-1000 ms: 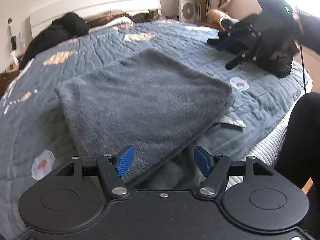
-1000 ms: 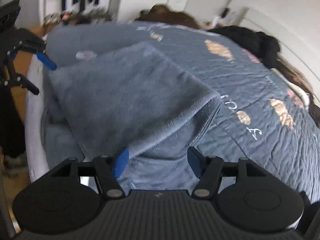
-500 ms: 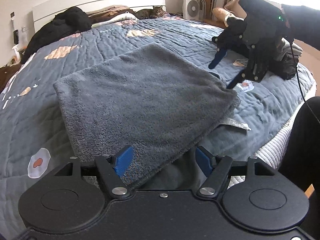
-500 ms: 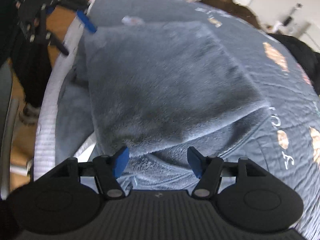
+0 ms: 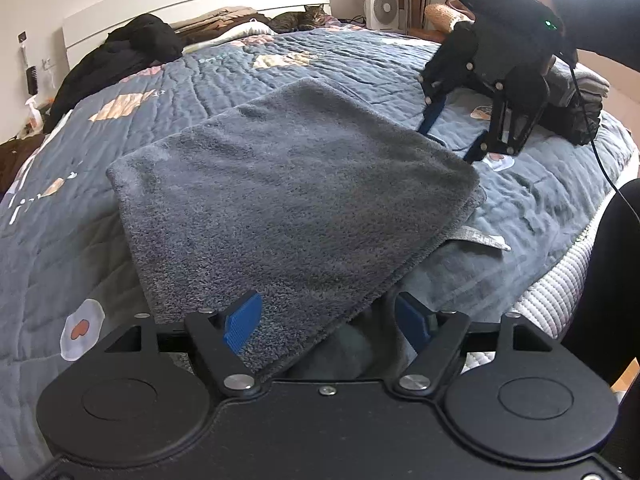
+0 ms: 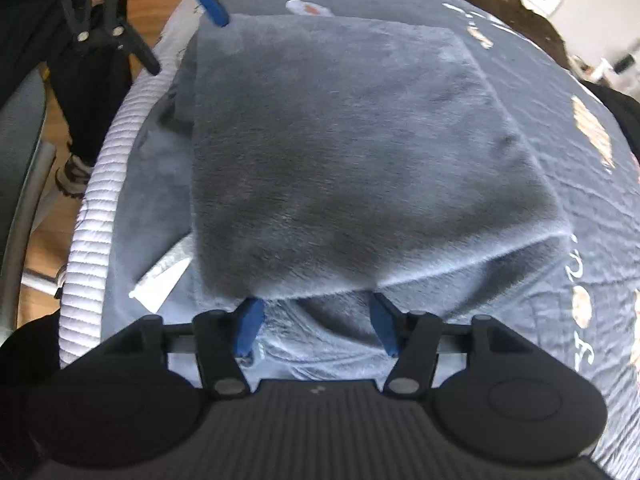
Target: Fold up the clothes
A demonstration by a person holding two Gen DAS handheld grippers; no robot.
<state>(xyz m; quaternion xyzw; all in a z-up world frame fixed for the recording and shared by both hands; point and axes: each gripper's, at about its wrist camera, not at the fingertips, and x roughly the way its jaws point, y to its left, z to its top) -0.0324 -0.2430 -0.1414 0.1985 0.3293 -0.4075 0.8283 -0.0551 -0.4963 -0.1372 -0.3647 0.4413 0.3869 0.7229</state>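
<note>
Grey fleece garment (image 5: 280, 208): folded to a rough square, plush side up, lying on the bed near its side edge, one corner toward each of your tongs; a pale label or tag (image 5: 486, 240) pokes out from under its folded edge on the side toward the mattress edge. Left tongs (image 5: 330, 322): yours, at the near corner of the garment, jaws apart and opening, blue pads (image 5: 243, 322) standing either side of the corner with the fabric edge running between them; the pads do not press on the cloth. Right tongs (image 6: 316, 326): at the opposite corner, pointing steeply down, jaws set at a middling width and closing, a ridge of the fleece lying between the blue pads (image 6: 249, 326); no squeeze on it shows. In the left wrist view the right tongs (image 5: 452, 136) stand at the far corner of the garment, carried by your dark-sleeved arm (image 5: 592, 20). Bed (image 5: 540, 200): covered with a blue-grey quilted spread printed with fried-egg and toast motifs; ribbed pale mattress edge (image 6: 96, 208) runs along the near side. Dark clothing heap (image 5: 132, 48): piled at the headboard end. Cat (image 5: 302, 20): tabby, lying by the pillows. Folded clothes stack (image 5: 576, 92): on the bed behind the right tongs. White fan (image 5: 382, 6): on the floor beyond the bed. Wooden floor (image 6: 56, 216): beside the mattress.
</note>
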